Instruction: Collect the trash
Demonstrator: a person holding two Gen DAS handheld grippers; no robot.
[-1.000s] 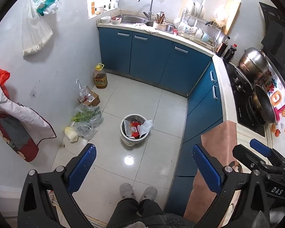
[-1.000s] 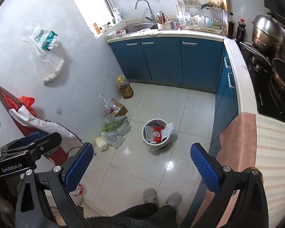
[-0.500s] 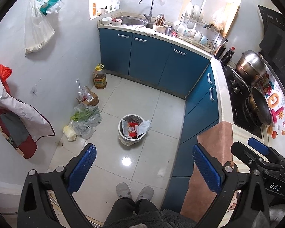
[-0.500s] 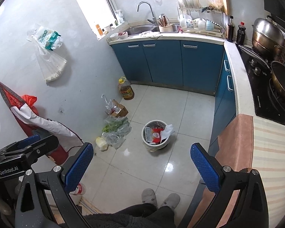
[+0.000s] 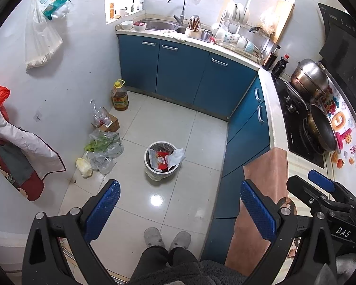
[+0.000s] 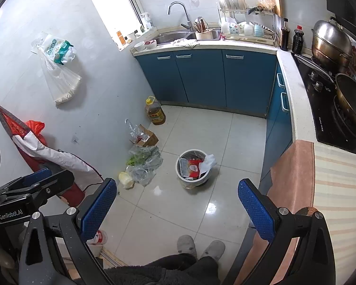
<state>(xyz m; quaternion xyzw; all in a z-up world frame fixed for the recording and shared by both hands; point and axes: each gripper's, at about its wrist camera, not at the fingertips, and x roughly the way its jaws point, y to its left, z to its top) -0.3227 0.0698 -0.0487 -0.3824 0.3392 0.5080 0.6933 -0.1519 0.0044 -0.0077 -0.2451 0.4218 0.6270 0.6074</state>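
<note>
Both tools are hanging high over a tiled kitchen floor [image 5: 192, 142]. The left gripper [image 5: 178, 204] is standing wide apart and carrying nothing. The right gripper [image 6: 175, 201] is gaping wide as well, with nothing between its blue pads.

Along the left wall, a pale round lump [image 5: 83, 166] is lying beside a clear plastic bag [image 5: 104, 147] that is holding green leafy vegetables. Just behind it a small cardboard box [image 5: 109, 123] is sitting with crinkled clear plastic sticking out, and further back a yellow-capped oil jug [image 5: 119, 95] is standing upright, showing amber liquid.

In the middle of the floor a white trash bin [image 5: 161, 159] is standing upright, well apart from the blue cabinets [image 5: 185, 71]. A translucent liner is draping over its rim, and inside are lying a red printed wrapper, a clear plastic tray and a crumpled white tissue [image 5: 176, 155] that is poking over the right edge.

At the lower edge the person's grey slippers [image 5: 166, 237] are pointing toward the bin.
</note>
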